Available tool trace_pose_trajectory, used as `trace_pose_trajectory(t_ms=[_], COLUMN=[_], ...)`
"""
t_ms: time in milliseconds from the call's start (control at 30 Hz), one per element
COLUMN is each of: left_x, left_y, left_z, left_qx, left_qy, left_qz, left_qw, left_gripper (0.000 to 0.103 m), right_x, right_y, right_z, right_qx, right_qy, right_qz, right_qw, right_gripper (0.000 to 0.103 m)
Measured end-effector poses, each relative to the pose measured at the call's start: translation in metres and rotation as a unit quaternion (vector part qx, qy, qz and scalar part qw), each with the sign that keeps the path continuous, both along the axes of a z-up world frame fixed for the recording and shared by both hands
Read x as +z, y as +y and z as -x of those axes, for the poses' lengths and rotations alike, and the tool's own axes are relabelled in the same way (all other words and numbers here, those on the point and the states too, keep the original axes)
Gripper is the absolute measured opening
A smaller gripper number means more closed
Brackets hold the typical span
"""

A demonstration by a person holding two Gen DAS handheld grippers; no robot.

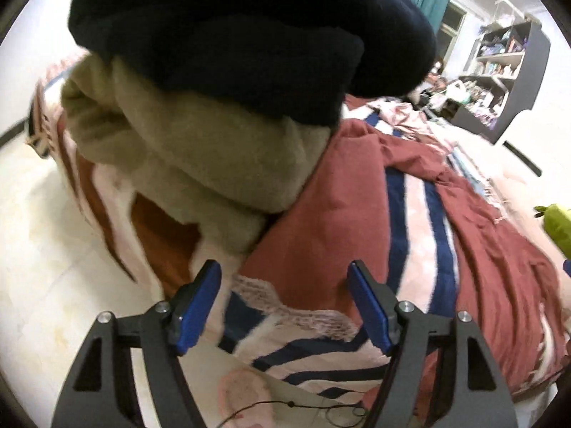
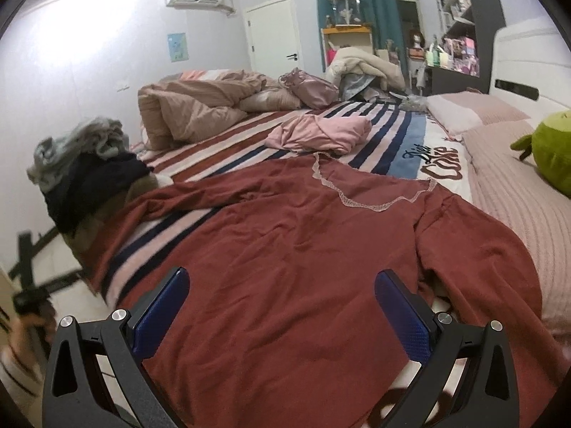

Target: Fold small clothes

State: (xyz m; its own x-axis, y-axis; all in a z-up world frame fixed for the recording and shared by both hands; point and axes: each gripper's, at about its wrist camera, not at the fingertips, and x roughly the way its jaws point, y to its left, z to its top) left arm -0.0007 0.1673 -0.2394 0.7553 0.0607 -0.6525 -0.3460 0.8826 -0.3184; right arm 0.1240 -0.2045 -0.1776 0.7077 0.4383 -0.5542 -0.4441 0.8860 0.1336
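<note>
While the red top (image 2: 303,249) lies spread flat on the striped bed (image 2: 374,132), the fold looks barely begun; both grippers hang over it w/ nothing held. Left gripper (image 1: 283,303): fingers apart, over the garment's left edge, lace trim between them but not pinched. Right gripper (image 2: 282,306): fingers apart above the near hem. Next move, I'd guess: drop & pinch an edge. Left view only: clothes pile (image 1: 214,125) up close. Right view only: whole top, neckline at far side.
</note>
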Motion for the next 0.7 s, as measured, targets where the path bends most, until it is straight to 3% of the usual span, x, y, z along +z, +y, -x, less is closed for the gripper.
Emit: trace_pose_trajectory(t_ms=[33,100,167,300,400,500,633,700], left_x=[-0.001,0.000,0.008,0.042,0.083,0.136,0.197,0.214], left_y=[-0.001,-0.009,-0.018,-0.032,-0.047,-0.061,-0.098,-0.125], left_z=[0.000,-0.002,-0.001,-0.005,-0.017,-0.027,-0.042,-0.052], left_qx=[-0.005,-0.025,-0.044,-0.067,-0.093,-0.127,-0.197,-0.249], left_qy=[0.001,0.002,-0.007,-0.052,-0.098,-0.159,-0.232,-0.247], left_qz=[0.004,0.005,-0.012,-0.045,-0.091,-0.135,-0.154,-0.144], left_qw=[1.0000,0.9997,0.9990,0.9954,0.9866,0.9698,0.9400,0.9255], left_gripper=[0.038,0.017,0.005,0.002,0.002,0.002,0.002,0.002], right_x=[0.005,0.014,0.021,0.029,0.028,0.029,0.033,0.037], right_y=[0.000,0.001,0.002,-0.001,-0.003,-0.005,-0.012,-0.020], right_z=[0.004,0.014,0.022,0.040,0.045,0.052,0.058,0.059], right_qx=[-0.003,-0.012,-0.017,-0.028,-0.027,-0.024,-0.031,-0.039], right_qy=[-0.002,-0.013,-0.022,-0.039,-0.041,-0.050,-0.075,-0.081], right_qz=[-0.004,-0.001,0.000,-0.010,-0.020,-0.017,-0.018,-0.031], right_qw=[1.000,1.000,1.000,0.999,0.999,0.998,0.996,0.995], right_gripper=[0.103,0.103,0.103,0.103,0.103,0.103,0.103,0.103])
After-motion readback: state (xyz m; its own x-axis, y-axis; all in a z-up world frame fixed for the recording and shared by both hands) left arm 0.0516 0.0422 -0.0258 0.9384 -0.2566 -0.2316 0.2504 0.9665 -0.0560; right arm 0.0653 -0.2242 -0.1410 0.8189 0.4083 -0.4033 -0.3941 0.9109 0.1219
